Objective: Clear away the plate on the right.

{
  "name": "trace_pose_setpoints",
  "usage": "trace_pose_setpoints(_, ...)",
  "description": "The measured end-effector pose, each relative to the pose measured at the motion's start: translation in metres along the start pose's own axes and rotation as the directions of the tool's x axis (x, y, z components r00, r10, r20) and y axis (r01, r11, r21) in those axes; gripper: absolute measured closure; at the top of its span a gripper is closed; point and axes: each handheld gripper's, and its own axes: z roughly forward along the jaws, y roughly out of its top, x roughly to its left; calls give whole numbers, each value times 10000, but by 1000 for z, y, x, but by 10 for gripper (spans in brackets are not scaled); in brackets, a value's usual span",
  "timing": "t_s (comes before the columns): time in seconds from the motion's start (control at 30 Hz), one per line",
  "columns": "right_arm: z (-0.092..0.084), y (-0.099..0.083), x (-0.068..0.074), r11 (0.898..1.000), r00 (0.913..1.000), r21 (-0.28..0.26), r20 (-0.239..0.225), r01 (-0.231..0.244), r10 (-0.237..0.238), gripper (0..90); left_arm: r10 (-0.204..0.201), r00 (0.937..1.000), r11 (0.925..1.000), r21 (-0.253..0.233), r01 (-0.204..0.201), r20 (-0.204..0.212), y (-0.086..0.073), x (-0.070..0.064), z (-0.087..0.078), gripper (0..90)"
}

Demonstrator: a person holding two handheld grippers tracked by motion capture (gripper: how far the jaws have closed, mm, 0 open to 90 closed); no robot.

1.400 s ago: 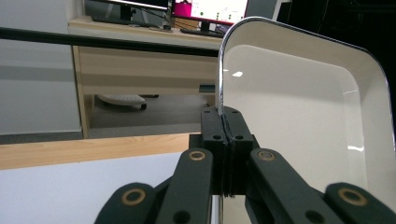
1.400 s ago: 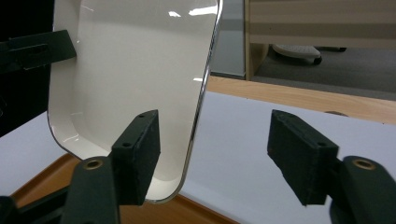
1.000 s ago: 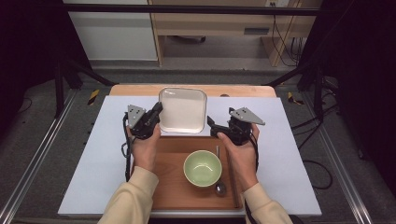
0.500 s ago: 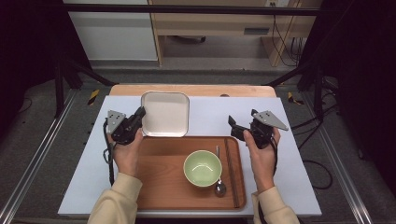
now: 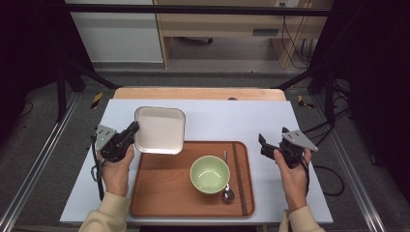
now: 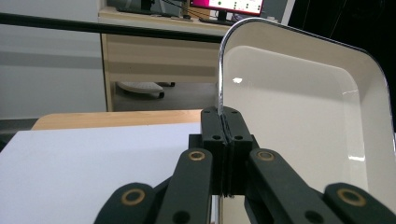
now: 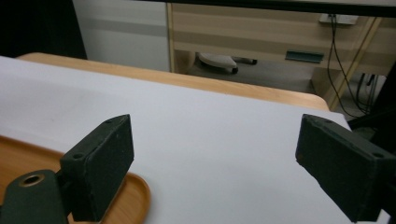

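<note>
broadly, the white table (image 5: 241, 121) takes up most of the high view, with a strip of bare wood along its far edge. on its near half lies a brown wooden tray (image 5: 159, 188), long side toward the person. a white square dish (image 5: 162, 128) with rounded corners and a raised rim hangs over the tray's far left corner, most of it above the white table. it sits tilted, lifted by its left edge. in the left gripper view the dish (image 6: 303, 107) stands almost on edge to the right, its hollow facing the camera.

the left gripper (image 5: 129, 134) is clamped tight on that left rim; its two black pads meet with only the thin edge between them. the left hand (image 5: 116, 169) holds it just left of the tray.

on the tray, right of centre, stands a pale green bowl (image 5: 210, 174). just right of it lie a pair of dark chopsticks (image 5: 238, 174), pointing away from the person, and a metal spoon (image 5: 227, 191) between bowl and chopsticks, its scoop at the near end beside the bowl.

the right gripper (image 5: 263, 145) is held by the right hand (image 5: 292, 171) over the white table, just right of the tray and well apart from the dish. its jaws stand wide open with nothing between them; in the right gripper view only the bare table and a corner of the tray (image 7: 135, 200) lie beneath them.
</note>
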Motion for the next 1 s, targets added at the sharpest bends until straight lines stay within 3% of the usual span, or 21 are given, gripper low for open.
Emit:
trace_pose_setpoints(0.17, -11, -12, -13, 9996, 9996, 111, 118, -263, 261, 114, -43, 10000, 10000, 40, 43, -23, -5, 6, -7, 892)
trace_pose_setpoints(0.27, -10, -14, -16, 9986, 9987, 152, 92, -504, 503, 114, -389, 9992, 9992, 28, 389, 29, -8, 10, -6, 892)
trace_pose_setpoints(0.33, -8, -15, -16, 9984, 9985, 183, 125, -528, 525, 114, -282, 9996, 9995, 105, 282, -41, -9, 9, -7, 892)
trace_pose_setpoints(0.53, -9, -17, -16, 9996, 9995, 93, 217, -250, 248, 134, -670, 9978, 9976, 196, 670, -1, -11, 18, -17, 891)
trace_pose_setpoints(0.63, -8, -18, -17, 9994, 9994, 158, 179, -306, 303, 134, -556, 9985, 9978, 355, 555, 3, -12, 22, -24, 891)
trace_pose_setpoints(0.8, -8, -18, -17, 9993, 9994, 190, 181, -307, 304, 135, -698, 9975, 9958, 591, 700, -45, -17, 27, -40, 891)
trace_pose_setpoints(0.9, -8, -18, -17, 9995, 9995, 159, 199, -264, 261, 144, -931, 9955, 9924, 825, 914, 170, -24, 26, -45, 891)
trace_pose_setpoints(1.0, -8, -18, -17, 9993, 9995, 219, 113, -292, 289, 143, -918, 9953, 9899, 1115, 878, 318, -28, 22, -48, 891)
